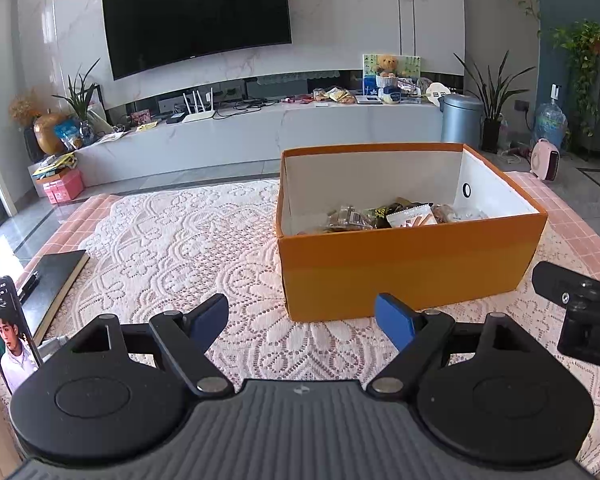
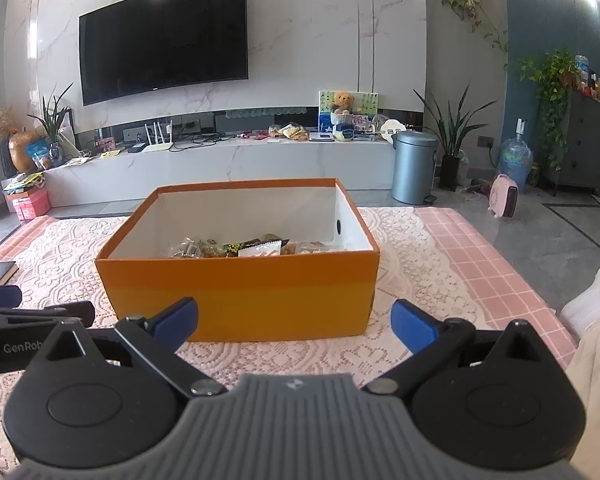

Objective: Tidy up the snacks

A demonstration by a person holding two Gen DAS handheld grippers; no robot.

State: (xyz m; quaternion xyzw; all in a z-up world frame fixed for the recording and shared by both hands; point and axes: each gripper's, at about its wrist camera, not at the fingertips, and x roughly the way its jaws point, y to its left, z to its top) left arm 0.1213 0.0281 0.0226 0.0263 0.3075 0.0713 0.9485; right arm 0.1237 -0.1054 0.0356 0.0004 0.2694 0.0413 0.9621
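Observation:
An open orange box [image 1: 412, 272] stands on the lace-covered table, also in the right wrist view [image 2: 240, 300]. Several wrapped snacks [image 1: 392, 216] lie inside it, seen in the right wrist view too [image 2: 244, 248]. My left gripper [image 1: 300, 320] is open and empty, low over the cloth, in front of the box's left corner. My right gripper [image 2: 294, 320] is open and empty, just in front of the box's near wall. The right gripper's body shows at the right edge of the left wrist view [image 1: 580, 312].
A phone [image 1: 8, 332] stands at the left, with a dark book [image 1: 48, 284] beside it. Lace cloth [image 1: 172, 240] covers the pink table. A TV stand [image 2: 220, 160] with more snacks, a bin [image 2: 414, 168] and plants sit beyond. A person's white sleeve [image 2: 592, 300] is at right.

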